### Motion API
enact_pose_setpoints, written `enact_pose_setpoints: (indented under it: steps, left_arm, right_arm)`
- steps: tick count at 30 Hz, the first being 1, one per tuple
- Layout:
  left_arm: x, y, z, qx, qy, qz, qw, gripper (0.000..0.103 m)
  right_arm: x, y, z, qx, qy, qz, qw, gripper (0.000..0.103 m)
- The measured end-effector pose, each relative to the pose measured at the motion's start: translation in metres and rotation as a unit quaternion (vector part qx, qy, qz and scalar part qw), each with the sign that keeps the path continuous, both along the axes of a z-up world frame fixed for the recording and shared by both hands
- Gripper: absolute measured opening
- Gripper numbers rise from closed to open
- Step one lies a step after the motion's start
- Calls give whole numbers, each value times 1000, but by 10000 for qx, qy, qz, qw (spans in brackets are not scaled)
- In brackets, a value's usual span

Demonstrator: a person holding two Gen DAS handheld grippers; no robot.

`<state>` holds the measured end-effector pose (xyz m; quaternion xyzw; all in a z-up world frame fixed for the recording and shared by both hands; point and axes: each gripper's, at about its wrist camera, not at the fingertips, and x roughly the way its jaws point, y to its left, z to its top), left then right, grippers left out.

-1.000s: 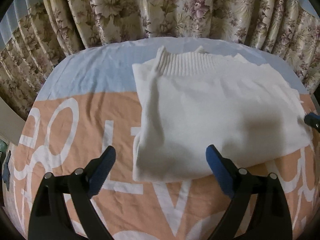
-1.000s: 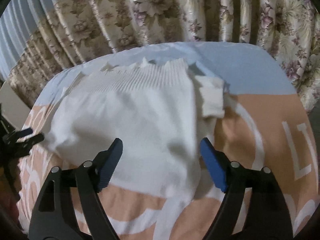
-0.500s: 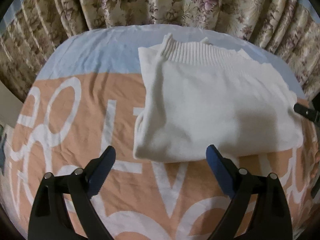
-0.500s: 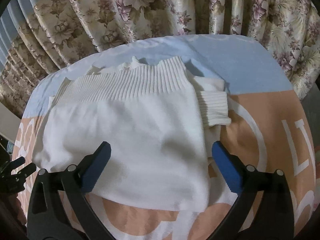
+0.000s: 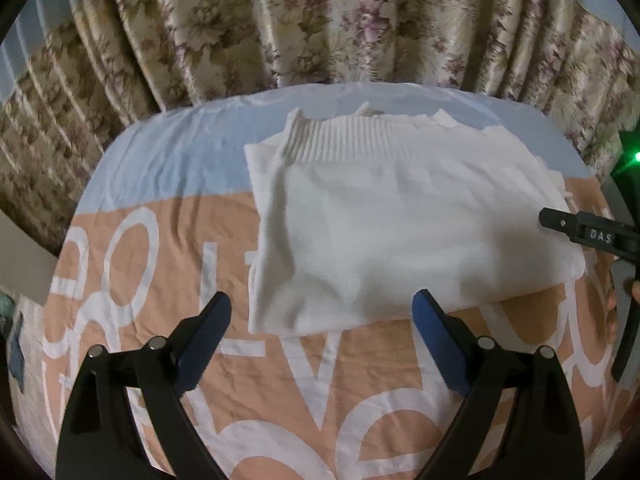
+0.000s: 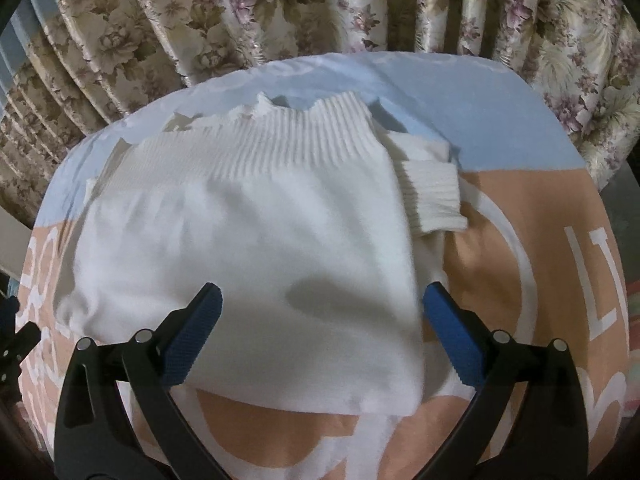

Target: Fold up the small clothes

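A white knit sweater [image 5: 400, 224] lies folded on the bed, its ribbed hem toward the curtains. In the right wrist view the same sweater [image 6: 256, 248] fills the middle, and a ribbed cuff [image 6: 434, 194] sticks out at its right edge. My left gripper [image 5: 322, 314] hangs open above the sweater's near left corner, holding nothing. My right gripper [image 6: 320, 308] stands wide open over the sweater's near right part, its pads clear of the cloth. The right gripper's black body [image 5: 592, 234] shows at the right edge of the left wrist view.
The bed cover [image 5: 160, 280] is peach with big white letters and a pale blue band at the far side. Floral curtains [image 6: 320, 8] hang close behind the bed. The bed's right edge [image 6: 600, 184] drops off beside the cuff.
The right gripper's jaws have spread wider and let go of the sweater. The left gripper has drawn back and up, so the sweater sits further off in its view.
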<state>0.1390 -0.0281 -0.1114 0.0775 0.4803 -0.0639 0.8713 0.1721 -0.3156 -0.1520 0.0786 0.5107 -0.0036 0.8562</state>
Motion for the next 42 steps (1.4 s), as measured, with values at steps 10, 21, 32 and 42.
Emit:
enact_pose_setpoints:
  steps: [10,21,32,42]
  left_arm:
    - [9,-16,-2,136,-186,-16,9997,92]
    - [42,-84,-50,-32,225,-446,9987,92]
    - [68,-79,-60,-80,164,15,9998,92]
    - [78,-69,-68,-9,179,23,9998,92]
  right_arm:
    - [-7,-6,2,4,-202,193,9996,100]
    - [-35,-26,7,-377,-662,81,9971,100]
    - [-32,-73,-7,480,-893,-141,9947,100]
    - [0,-66,-33,1015,-505,-143,9934,90]
